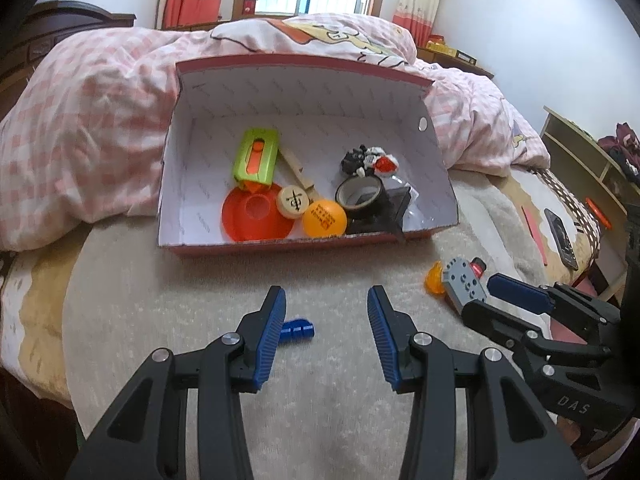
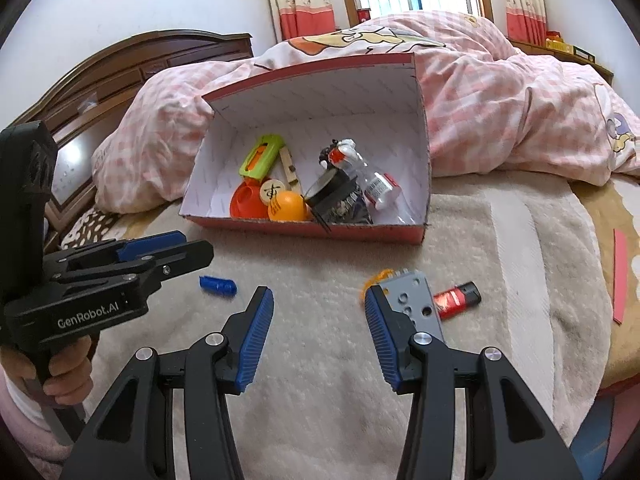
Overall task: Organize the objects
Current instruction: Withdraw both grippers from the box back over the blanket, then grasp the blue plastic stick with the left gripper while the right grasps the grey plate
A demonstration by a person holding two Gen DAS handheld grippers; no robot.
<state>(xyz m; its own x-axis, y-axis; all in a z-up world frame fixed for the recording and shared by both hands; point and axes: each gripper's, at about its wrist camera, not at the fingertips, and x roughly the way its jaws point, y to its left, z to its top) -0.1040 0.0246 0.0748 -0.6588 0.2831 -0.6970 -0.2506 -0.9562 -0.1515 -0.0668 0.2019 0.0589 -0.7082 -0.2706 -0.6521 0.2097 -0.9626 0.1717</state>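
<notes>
A red cardboard box (image 1: 280, 246) (image 2: 304, 228) sits on the bed blanket and holds several items: a green case (image 1: 256, 156), an orange disc (image 1: 256, 216), an orange ball (image 1: 324, 218) (image 2: 286, 206), a wooden piece (image 1: 293, 199) and a tape roll (image 1: 358, 192). On the blanket in front lie a small blue cylinder (image 1: 298, 330) (image 2: 218, 285), a grey perforated block (image 1: 464, 282) (image 2: 416, 300), an orange piece (image 1: 435, 282) and a red-black lighter (image 2: 456, 299). My left gripper (image 1: 326, 304) is open, with the blue cylinder beside its left finger. My right gripper (image 2: 318, 304) is open, beside the grey block.
A pink checked quilt (image 1: 100, 120) is heaped behind and beside the box. A phone (image 1: 560, 236) and a red strip (image 2: 620, 276) lie at the bed's right side. A wooden headboard (image 2: 120, 76) stands at the left, shelves (image 1: 580, 156) at the right.
</notes>
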